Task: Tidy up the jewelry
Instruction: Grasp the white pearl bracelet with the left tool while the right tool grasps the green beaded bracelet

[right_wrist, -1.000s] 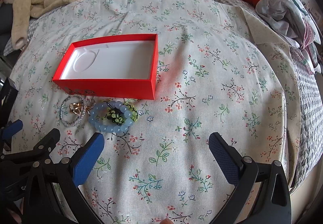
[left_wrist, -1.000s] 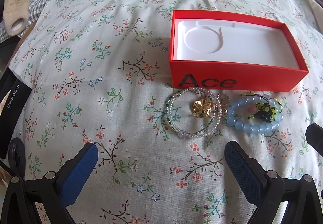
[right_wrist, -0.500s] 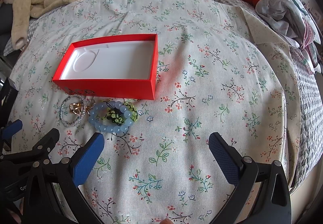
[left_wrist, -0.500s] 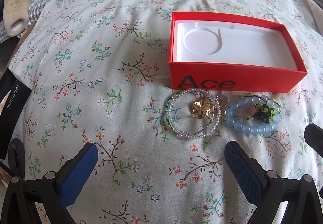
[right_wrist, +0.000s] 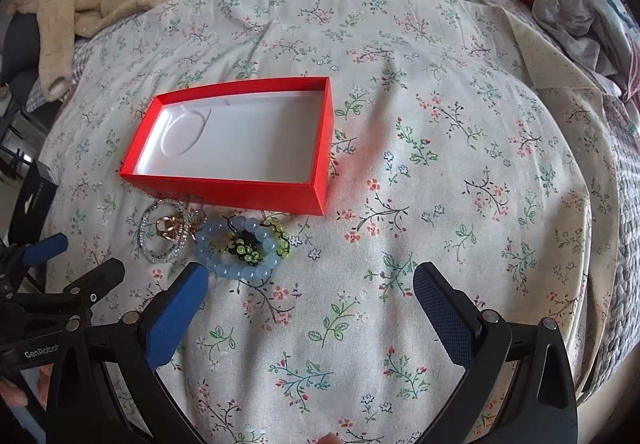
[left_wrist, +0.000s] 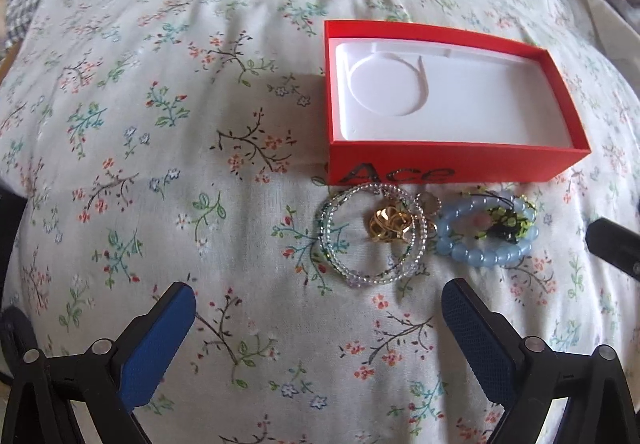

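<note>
Left gripper (left_wrist: 318,314), jaws spread wide with nothing between them, hangs just in front of the jewelry; against the view of a second ago the jewelry and the red box (left_wrist: 456,174) sit lower and larger in its frame, so this gripper has advanced toward them, which reads as the approach to a first pick; right gripper (right_wrist: 310,286), likewise empty, has held its place over bare cloth, to the right of the box's front right corner, but its jaws are closing slightly from their widest stand, with nothing between them; nothing has yet been lifted, so the organizing is judged barely begun. Jewelry, all lying directly in front of the box's front wall: one pile of thin clear-beaded bracelets (left_wrist: 372,234), loops overlapping so that their number cannot be told; one gold flower-shaped piece (left_wrist: 390,224) resting inside that loop; one small ring-like piece (left_wrist: 428,200) beside it, too small to identify; one pale blue bead bracelet (left_wrist: 486,252) to the right, touching one green-and-black beaded piece (left_wrist: 508,222). Box: one, open, its white insert holding nothing, on the floral bedspread (left_wrist: 160,124). Grippers: two.
</note>
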### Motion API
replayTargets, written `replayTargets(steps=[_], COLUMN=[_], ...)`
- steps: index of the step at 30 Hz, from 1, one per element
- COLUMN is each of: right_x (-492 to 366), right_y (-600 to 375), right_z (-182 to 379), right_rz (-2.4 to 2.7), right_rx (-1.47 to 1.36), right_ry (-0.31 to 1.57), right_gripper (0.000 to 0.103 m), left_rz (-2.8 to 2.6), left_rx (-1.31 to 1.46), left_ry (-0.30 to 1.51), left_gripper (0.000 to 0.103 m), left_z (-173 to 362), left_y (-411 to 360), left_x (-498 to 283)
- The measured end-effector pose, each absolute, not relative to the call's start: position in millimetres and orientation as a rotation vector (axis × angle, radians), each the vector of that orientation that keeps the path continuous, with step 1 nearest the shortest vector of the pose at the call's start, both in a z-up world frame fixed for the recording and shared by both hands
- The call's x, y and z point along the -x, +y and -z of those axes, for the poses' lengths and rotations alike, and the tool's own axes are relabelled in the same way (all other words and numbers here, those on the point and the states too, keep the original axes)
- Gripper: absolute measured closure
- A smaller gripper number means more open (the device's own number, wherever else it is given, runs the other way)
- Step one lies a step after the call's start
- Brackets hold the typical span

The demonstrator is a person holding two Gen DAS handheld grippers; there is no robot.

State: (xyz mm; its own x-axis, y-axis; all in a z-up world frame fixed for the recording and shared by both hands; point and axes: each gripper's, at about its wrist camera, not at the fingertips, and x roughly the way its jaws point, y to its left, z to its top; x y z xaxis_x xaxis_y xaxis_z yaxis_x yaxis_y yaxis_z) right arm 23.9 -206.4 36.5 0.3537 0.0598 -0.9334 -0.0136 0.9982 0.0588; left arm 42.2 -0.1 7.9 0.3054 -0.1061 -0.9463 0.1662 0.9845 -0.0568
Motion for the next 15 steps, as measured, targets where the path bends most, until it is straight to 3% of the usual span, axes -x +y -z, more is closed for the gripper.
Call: replayTargets(steps=[5,8,12,15], right_x=[-45,-52,-54,-56], right_y=[-206,-203,-196,-188], right_z=[-26,-14,-9,-7], right_rz=[-0.187,-0.281,-0.363,-0.387], right_rx=[-0.086,-0.148,-0.182,-0.173], right_ry=[1.277,1.31,1.321,1.317], right_gripper=[0.036,0.054,0.066,0.074], left_rz=[0.277,0.334,0.394,0.404], left_rx=[0.026,0.09,0.094,0.078], left_ry=[1.274,1.323,1.324,1.33], left_gripper=[0.027,0.048,0.071,0.077], left_z=[5,19,27,33], left_y=[8,12,11,9], left_x=[-62,-72,-78,-81])
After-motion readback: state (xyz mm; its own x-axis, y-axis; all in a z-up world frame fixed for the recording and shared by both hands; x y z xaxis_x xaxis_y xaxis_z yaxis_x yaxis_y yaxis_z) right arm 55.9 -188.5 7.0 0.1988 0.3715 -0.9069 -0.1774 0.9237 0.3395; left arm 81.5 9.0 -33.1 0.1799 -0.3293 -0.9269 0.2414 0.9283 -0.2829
